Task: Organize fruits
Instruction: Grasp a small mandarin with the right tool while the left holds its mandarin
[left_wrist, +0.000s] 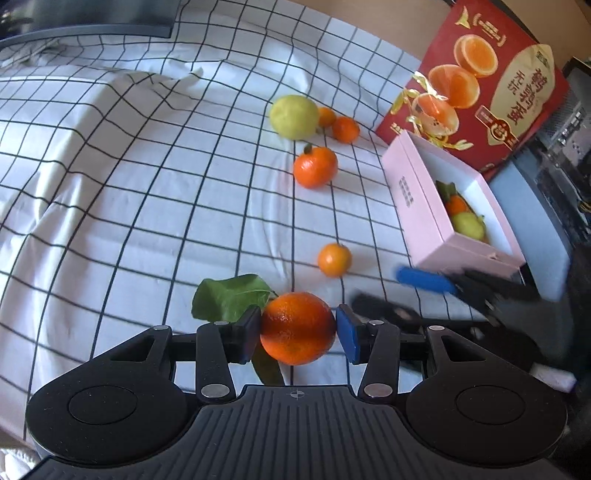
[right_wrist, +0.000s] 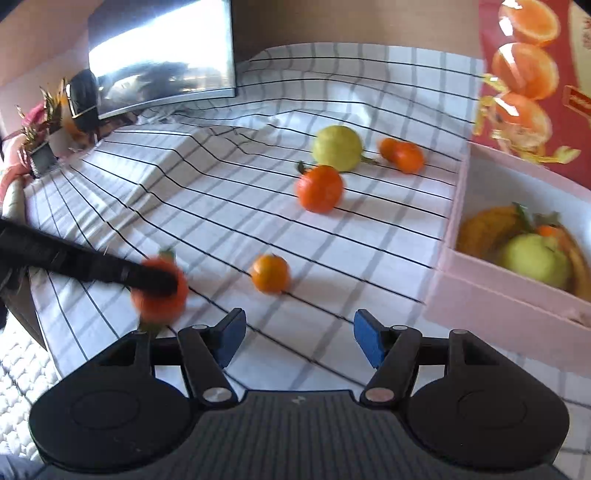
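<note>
Jaws on the left gripper (left_wrist: 298, 328) are squeezing a leafy orange (left_wrist: 297, 328) just over the checkered cloth (left_wrist: 129, 206), while the right gripper (right_wrist: 299, 341) is hanging wide open beside the pink box (right_wrist: 491, 306) holding fruit.

A white cloth with a black grid pattern (left_wrist: 110, 192) covers the surface, rumpled toward the far left. At the far right a red printed carton showing orange halves (left_wrist: 491, 85) stands upright. A glossy curved dark screen (right_wrist: 162, 55) stands far left, beside a small potted plant (right_wrist: 37, 144).
</note>
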